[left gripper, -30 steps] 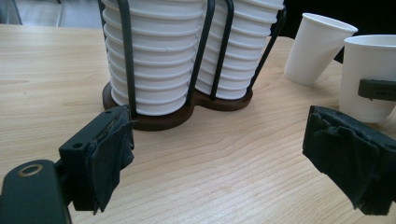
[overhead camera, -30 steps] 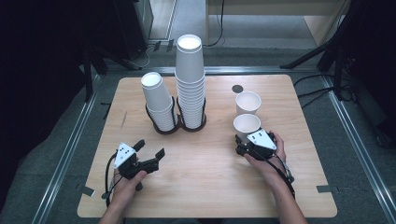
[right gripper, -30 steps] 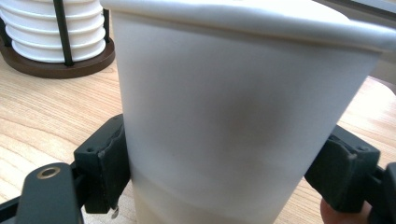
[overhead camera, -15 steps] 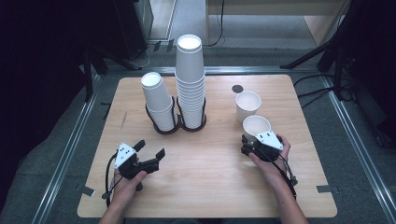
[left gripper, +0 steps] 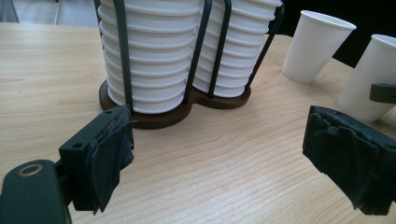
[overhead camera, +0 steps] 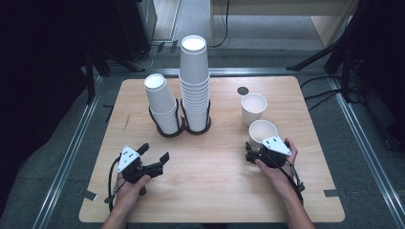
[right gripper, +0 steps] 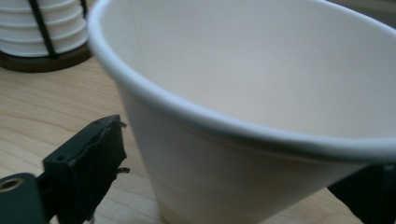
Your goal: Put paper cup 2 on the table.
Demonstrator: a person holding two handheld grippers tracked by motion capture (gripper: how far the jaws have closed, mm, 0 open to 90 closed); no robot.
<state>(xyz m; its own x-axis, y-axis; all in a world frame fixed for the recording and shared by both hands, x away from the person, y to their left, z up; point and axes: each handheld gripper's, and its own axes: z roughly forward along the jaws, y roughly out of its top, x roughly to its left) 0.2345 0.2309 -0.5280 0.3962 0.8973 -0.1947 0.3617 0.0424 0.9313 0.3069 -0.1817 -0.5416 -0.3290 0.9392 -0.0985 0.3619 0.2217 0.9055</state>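
Note:
Two stacks of white paper cups, a short one (overhead camera: 161, 100) and a tall one (overhead camera: 194, 81), stand in a black wire holder (overhead camera: 184, 130) on the wooden table (overhead camera: 210, 181). Two single cups stand at the right, a far one (overhead camera: 253, 107) and a near one (overhead camera: 262, 132). My right gripper (overhead camera: 253, 152) is just behind the near cup (right gripper: 243, 93). Its jaws have just been opening, and the cup stands between them with the left pad (right gripper: 88, 163) a little off the wall. My left gripper (overhead camera: 154, 153) rests open with nothing in it, pointed at the holder (left gripper: 154, 116).
A small dark disc (overhead camera: 243, 90) lies on the table beyond the far cup. The left gripper view takes in both single cups (left gripper: 317, 44) (left gripper: 373, 77) at its right. Metal rails and dark floor border the table; black stands rise at both sides.
The right gripper carried the near cup slightly right and toward the person, then its jaws parted. The left gripper stayed still.

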